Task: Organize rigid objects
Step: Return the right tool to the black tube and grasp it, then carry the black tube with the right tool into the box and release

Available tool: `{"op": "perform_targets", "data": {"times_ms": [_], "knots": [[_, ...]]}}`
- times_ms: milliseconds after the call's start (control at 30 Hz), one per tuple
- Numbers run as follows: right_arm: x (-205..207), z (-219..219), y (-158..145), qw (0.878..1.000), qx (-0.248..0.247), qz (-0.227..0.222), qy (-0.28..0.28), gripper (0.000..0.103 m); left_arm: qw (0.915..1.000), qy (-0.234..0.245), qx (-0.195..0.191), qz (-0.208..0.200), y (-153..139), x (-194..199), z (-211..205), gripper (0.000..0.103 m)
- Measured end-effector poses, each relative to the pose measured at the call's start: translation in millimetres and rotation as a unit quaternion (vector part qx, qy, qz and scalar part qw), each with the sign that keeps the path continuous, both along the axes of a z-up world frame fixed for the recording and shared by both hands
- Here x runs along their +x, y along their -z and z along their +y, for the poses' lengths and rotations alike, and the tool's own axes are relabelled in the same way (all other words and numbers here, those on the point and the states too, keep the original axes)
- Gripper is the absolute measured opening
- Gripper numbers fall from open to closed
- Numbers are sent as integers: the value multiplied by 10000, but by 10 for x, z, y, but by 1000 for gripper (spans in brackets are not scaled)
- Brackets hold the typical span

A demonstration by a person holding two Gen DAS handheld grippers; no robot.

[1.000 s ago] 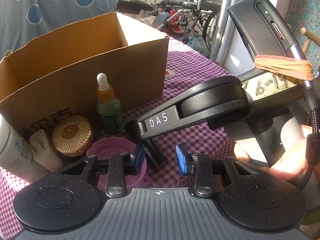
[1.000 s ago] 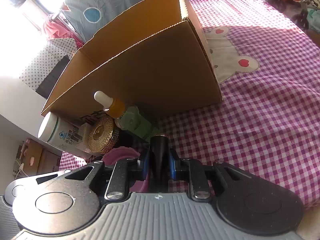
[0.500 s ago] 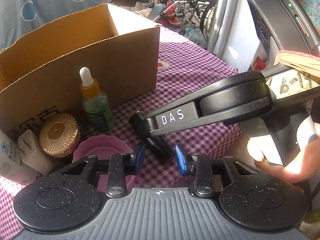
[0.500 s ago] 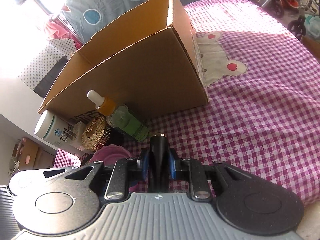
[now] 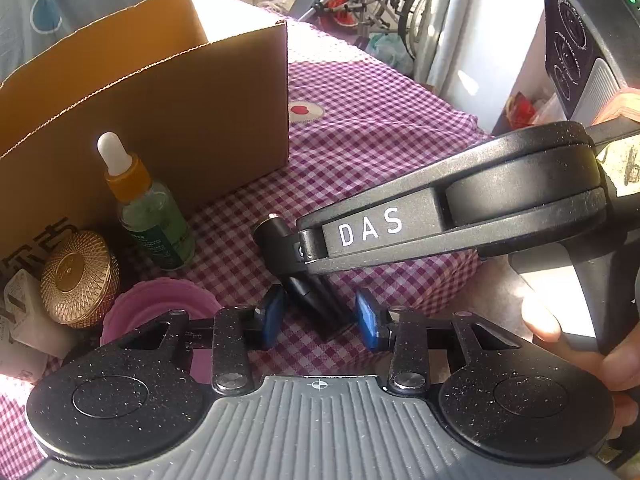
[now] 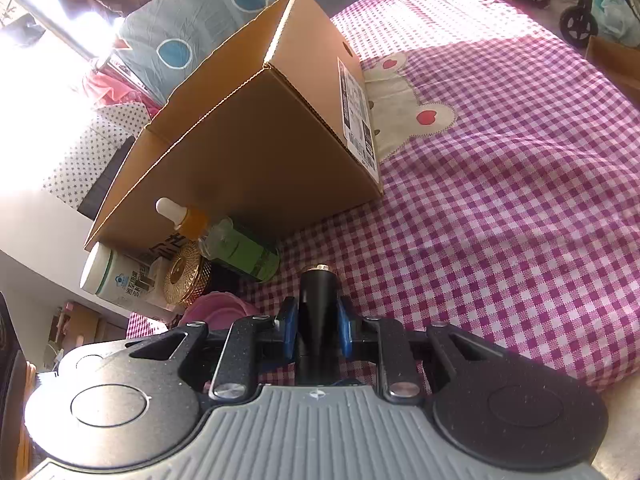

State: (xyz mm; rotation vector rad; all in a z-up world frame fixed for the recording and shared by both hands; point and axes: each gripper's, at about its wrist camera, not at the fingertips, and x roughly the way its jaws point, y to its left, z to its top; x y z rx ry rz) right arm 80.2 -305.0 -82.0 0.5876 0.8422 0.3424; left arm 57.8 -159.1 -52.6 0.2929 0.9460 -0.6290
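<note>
Smooth black cylinder in right tool

Black speckled grippers, blue pads, ribbed grey housing, seemingly bare fingers

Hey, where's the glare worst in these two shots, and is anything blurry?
Right wrist view: the window corner is blown out white, the cardboard box front is shaded. Left wrist view: sun overexposes the hand; the dropper bottle stays sharp. Fisheye bends both.
</note>
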Motion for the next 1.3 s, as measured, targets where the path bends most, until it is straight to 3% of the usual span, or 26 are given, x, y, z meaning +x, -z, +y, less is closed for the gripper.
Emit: {"op": "perform_targets", "data": {"times_ms": [300,600,1000,1300], "knots": [[-10,77,-18,9996,-173,-194,-69,24,9999,-27,16,-123,-18,-35,-9,38],[-131,-16,-128,9993,145,-314,137,25,9994,27,-160,-320,-199,-135,21,38],[-498,114,-935,9901,-72,-1371,294,25,9898,35,-666,-1260,-850,-440,265,38],[-114,541,-1614,9762,-312,-2115,-360,25,9767,-545,-794,-1920,-1369,-265,640,38]]}}
